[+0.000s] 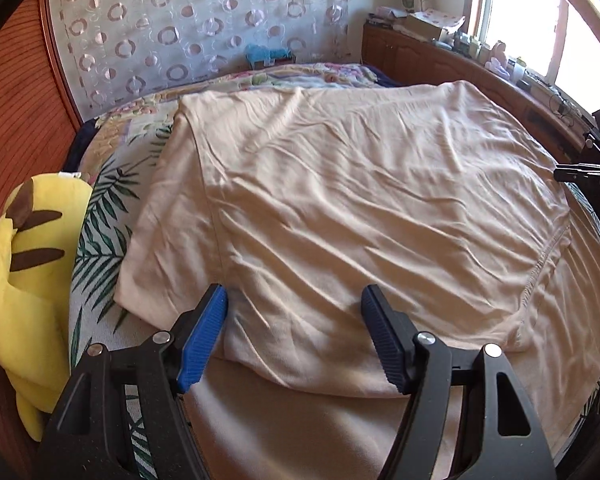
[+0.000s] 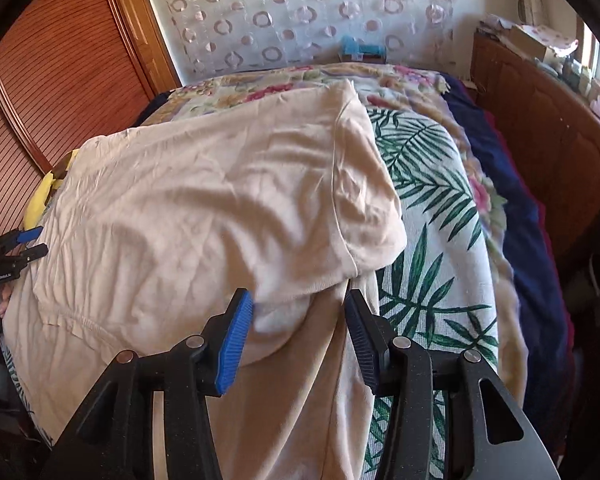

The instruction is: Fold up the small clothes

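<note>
- Cream T-shirt (image 1: 340,200) spread across a bed, lying on a palm-leaf bedspread (image 2: 432,208), wrinkled, with a folded-over edge near the camera.
- Left gripper (image 1: 294,316) hovering over the shirt's near fold, jaws spread wide, cloth visible below and between the blue pads (image 1: 204,340) but not pinched.
- Right gripper (image 2: 300,320) above the sleeve end of the shirt, jaws parted, a bulge of fabric between them (pads not pressing on it).
- Yellow plush toy (image 1: 24,264) at the bed's left edge, just beside the shirt's sleeve.
- Wooden headboard shelf (image 1: 440,60) with clutter behind the bed, near a bright window.
- Circle-patterned curtain (image 1: 188,20) on the far wall.
</note>
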Motion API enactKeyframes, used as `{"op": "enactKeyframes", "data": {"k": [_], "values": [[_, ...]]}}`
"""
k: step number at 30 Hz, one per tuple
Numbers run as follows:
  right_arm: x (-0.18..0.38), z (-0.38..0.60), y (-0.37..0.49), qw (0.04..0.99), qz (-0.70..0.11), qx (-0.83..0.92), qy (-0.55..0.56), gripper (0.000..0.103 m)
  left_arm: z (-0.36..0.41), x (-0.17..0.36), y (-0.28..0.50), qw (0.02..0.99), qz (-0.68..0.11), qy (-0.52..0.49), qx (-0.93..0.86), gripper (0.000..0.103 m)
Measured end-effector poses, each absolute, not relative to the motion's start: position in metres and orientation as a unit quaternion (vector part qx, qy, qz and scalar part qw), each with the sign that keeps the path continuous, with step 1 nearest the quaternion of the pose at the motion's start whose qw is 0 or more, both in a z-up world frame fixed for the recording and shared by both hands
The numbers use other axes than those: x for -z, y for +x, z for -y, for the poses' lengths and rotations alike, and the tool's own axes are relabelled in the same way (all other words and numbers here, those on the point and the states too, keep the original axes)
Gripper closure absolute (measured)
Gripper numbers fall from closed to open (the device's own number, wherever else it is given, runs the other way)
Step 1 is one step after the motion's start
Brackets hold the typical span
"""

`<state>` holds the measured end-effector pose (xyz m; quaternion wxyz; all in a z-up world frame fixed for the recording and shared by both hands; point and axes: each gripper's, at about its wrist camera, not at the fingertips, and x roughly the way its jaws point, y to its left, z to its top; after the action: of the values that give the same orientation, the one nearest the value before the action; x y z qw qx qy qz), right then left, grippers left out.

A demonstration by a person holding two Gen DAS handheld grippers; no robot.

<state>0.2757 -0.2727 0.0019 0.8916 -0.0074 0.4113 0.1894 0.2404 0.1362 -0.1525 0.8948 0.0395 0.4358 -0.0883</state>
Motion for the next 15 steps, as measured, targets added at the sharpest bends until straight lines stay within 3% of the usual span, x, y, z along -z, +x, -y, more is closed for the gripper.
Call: {"op": "enactKeyframes", "data": {"k": [5,15], "values": [[-0.002,0.275,0.301,0.893,-0.409,-0.189,-0.011,0.053,-0.131,0.152,0.24,0.895,-0.433,0.045,0.093,0.021],[0.013,0.262,0.304,0.914,-0.364,-0.165,-0.071,0.048,-0.131,0.153,0.24,0.895,-0.434,0.045,0.093,0.02]]}}
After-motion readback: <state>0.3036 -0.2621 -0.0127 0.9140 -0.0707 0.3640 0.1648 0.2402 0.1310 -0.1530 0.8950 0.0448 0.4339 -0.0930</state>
